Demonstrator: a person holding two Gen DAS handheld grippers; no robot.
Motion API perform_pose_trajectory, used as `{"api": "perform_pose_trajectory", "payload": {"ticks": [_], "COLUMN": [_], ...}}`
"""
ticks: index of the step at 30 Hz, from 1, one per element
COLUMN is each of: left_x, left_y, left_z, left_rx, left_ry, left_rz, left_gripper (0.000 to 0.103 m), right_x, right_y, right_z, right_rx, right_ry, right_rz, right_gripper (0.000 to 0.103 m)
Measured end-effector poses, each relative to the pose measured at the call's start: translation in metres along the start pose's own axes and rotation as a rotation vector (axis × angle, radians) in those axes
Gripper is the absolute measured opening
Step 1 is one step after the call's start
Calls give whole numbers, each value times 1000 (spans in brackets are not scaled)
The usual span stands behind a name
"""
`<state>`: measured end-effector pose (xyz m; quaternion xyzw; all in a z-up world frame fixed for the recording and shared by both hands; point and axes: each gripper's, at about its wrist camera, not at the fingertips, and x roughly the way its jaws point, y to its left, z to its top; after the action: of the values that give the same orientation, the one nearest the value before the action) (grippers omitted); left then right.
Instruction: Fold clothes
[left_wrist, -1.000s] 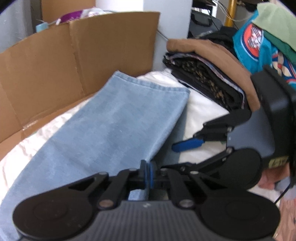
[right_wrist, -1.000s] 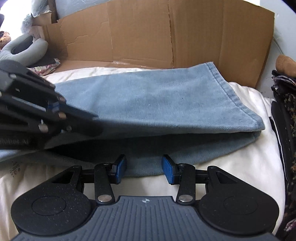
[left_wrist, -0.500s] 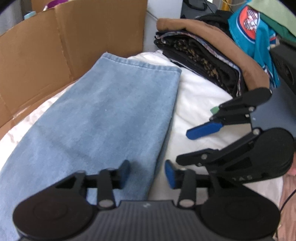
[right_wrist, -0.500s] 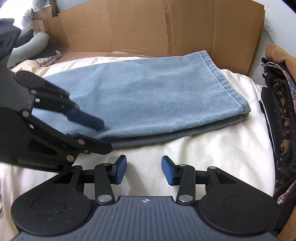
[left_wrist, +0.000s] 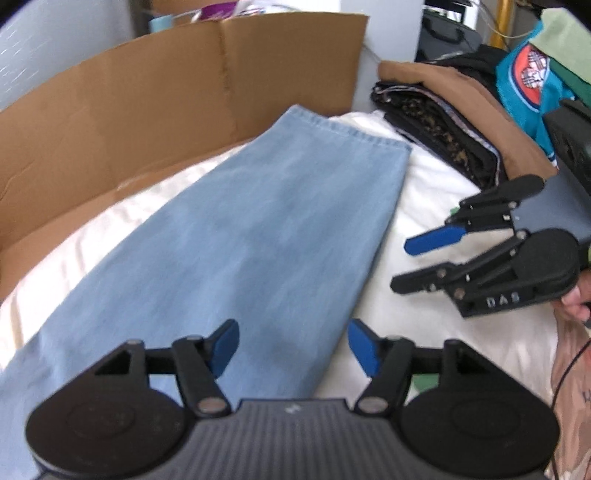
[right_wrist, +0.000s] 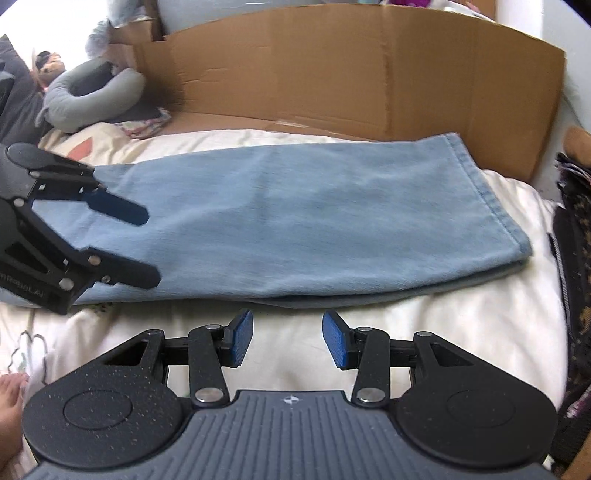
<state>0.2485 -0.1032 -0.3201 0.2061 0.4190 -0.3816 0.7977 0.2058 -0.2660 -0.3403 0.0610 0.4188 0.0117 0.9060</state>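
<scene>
Light blue jeans (left_wrist: 266, 229) lie folded lengthwise on the white bedding (left_wrist: 436, 192), hem toward the cardboard. My left gripper (left_wrist: 293, 349) hovers open above the near edge of the denim, nothing between its blue pads. In the right wrist view the same jeans (right_wrist: 314, 221) stretch left to right, and my right gripper (right_wrist: 288, 338) stands open over bare bedding (right_wrist: 424, 321) just short of their folded edge. Each gripper shows in the other's view: the right one (left_wrist: 417, 262) beside the jeans, the left one (right_wrist: 144, 247) over the denim.
A cardboard sheet (left_wrist: 155, 107) stands behind the jeans. A stack of folded dark and brown clothes (left_wrist: 454, 122) sits to the right, with teal garments (left_wrist: 528, 85) beyond. A grey neck pillow (right_wrist: 92, 96) lies at the far left. A hand (left_wrist: 576, 299) holds the right gripper.
My left gripper, shut on the denim edge a second ago, has opened and pulled back. The jeans' lifted top layer has dropped flat. The right gripper has drawn back off the jeans.
</scene>
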Motion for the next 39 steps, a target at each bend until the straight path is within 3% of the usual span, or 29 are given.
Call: {"api": "perform_pose_trajectory", "payload": {"ticks": [2, 9, 16, 19, 26, 33, 35, 39], "left_x": [-6, -1, 20, 11, -11, -16, -16, -19], "left_y": [2, 8, 12, 20, 37, 43, 44, 47], "left_z": [-12, -42, -59, -57, -50, -47, -47, -47], "left_rx": [-6, -37, 8, -28, -111, -160, -167, -187], "left_ry": [12, 75, 113, 66, -42, -65, -69, -81], "left_rz": [20, 94, 203, 212, 229, 168, 150, 121], "left_gripper": [77, 78, 85, 79, 78, 56, 43, 27], "right_x": [2, 11, 23, 26, 19, 28, 32, 38], "right_y": [8, 33, 46, 50, 68, 74, 72, 66], "right_z": [1, -3, -4, -5, 2, 20, 24, 31], "right_rx": [-8, -31, -11, -4, -43, -11, 14, 102], "right_ry": [2, 24, 36, 41, -25, -67, -69, -95], "right_rz": [21, 85, 116, 121, 129, 128, 124, 123], "right_gripper": [49, 49, 49, 49, 49, 49, 49, 49]}}
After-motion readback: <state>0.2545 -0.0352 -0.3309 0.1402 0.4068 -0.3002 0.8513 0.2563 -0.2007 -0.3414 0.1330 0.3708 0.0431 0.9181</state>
